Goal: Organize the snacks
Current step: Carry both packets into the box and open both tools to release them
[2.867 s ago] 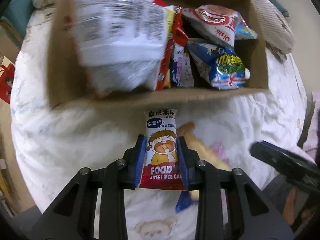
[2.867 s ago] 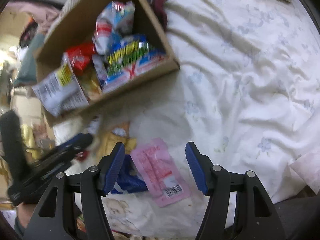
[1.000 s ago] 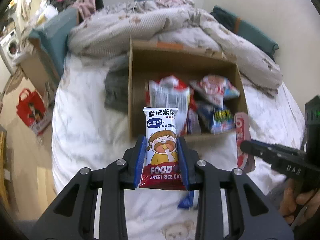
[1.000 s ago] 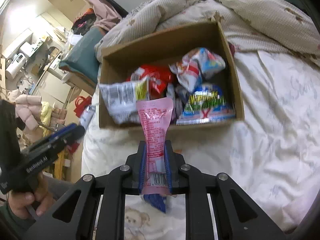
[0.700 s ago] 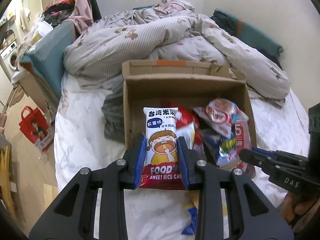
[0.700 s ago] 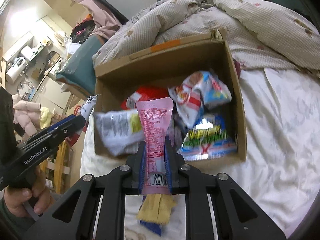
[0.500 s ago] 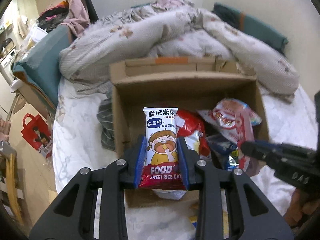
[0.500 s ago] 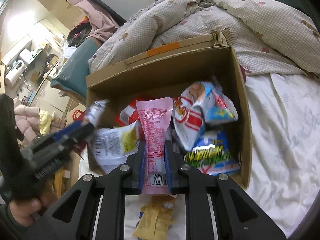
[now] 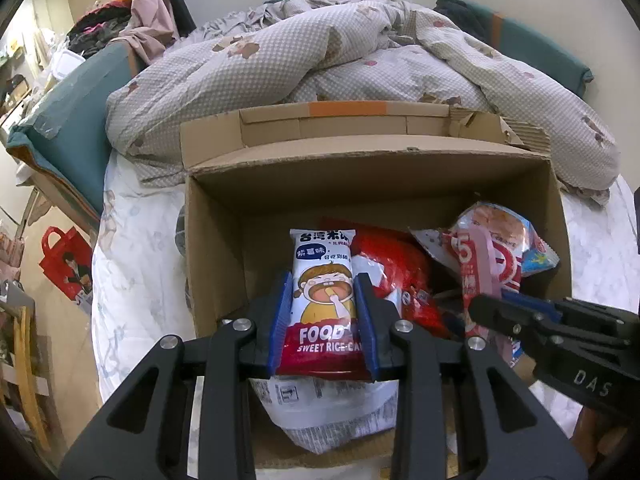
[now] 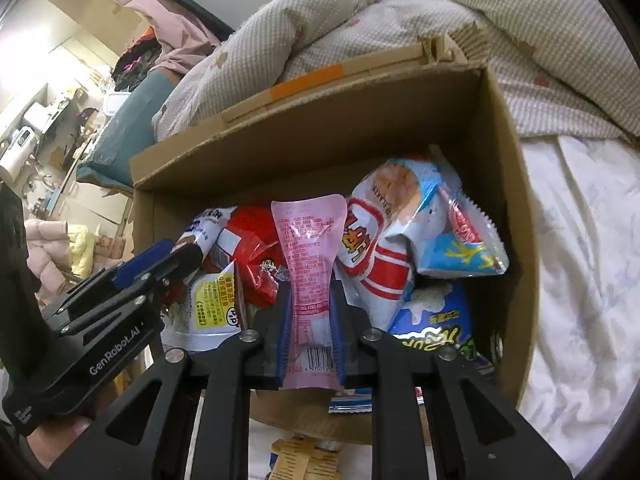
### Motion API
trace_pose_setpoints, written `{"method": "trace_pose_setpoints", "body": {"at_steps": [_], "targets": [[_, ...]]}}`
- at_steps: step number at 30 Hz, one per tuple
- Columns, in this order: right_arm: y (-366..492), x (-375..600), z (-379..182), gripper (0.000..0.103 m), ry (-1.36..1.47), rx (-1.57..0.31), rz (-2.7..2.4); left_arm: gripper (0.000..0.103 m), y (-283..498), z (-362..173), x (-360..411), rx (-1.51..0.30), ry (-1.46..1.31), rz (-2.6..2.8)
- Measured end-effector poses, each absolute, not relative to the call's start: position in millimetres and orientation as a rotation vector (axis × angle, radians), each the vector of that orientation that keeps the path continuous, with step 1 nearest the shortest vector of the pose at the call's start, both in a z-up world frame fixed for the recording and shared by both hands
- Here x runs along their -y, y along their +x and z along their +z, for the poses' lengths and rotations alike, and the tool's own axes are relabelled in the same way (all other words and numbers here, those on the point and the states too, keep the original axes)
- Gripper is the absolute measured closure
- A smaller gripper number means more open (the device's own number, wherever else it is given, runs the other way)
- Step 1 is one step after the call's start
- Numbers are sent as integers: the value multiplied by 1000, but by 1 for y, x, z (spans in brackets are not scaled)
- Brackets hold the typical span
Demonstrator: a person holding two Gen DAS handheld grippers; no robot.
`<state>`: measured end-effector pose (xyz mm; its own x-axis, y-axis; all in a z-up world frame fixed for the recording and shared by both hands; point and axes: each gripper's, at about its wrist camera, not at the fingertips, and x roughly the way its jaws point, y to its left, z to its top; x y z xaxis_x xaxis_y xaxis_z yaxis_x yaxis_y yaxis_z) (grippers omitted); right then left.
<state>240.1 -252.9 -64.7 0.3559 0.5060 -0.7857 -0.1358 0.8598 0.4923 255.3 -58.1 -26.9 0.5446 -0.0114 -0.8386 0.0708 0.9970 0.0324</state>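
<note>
My left gripper (image 9: 323,300) is shut on a sweet rice cake packet (image 9: 325,292), held upright over the left part of an open cardboard box (image 9: 208,248) on the bed. My right gripper (image 10: 310,312) is shut on a thin pink snack packet (image 10: 308,264), held upright above the middle of the same box (image 10: 508,208). Each gripper shows in the other's view: the right one (image 9: 500,308) with its pink packet (image 9: 486,256), the left one (image 10: 176,256) over the box's left side. Several snack bags fill the box, among them a red bag (image 9: 400,264) and a white-and-blue bag (image 10: 436,224).
A rumpled checked duvet (image 9: 320,52) lies behind the box. White bedsheet (image 10: 580,260) spreads to the right. A yellow snack packet (image 10: 304,460) lies on the sheet in front of the box. A red bag (image 9: 66,264) sits on the floor left of the bed.
Both grippers have moved forward and down, from in front of the box to over its inside, each keeping its packet. The box now looms larger in both views.
</note>
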Motion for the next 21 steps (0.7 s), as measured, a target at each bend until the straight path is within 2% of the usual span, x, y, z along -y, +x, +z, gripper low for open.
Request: {"method": "trace_pose_setpoints", "body": {"at_steps": [2, 4, 6, 9, 12, 17, 18, 19, 20, 21], "targets": [[240, 252, -66, 83, 375, -1145, 431, 75, 256, -27, 57, -997, 68, -48], [240, 252, -66, 83, 380, -1144, 432, 70, 256, -27, 55, -1008, 65, -51], [241, 253, -66, 82, 387, -1143, 428, 50, 254, -28, 55, -1012, 79, -39], [241, 254, -66, 82, 397, -1144, 426, 30, 251, -25, 54, -991, 84, -35], [241, 256, -66, 80, 408, -1141, 427, 25, 248, -22, 52, -981, 77, -29], [239, 263, -62, 72, 448, -1124, 431, 25, 247, -19, 50, -997, 33, -50], [238, 265, -61, 68, 463, -1119, 432, 25, 246, -18, 50, -998, 26, -55], [238, 267, -60, 56, 472, -1116, 429, 25, 246, -18, 50, -1000, 22, -58], [237, 270, -58, 51, 487, -1106, 432, 25, 246, -18, 51, -1002, 20, -59], [236, 272, -55, 50, 493, -1099, 433, 25, 246, -18, 51, -1004, 20, -60]]}}
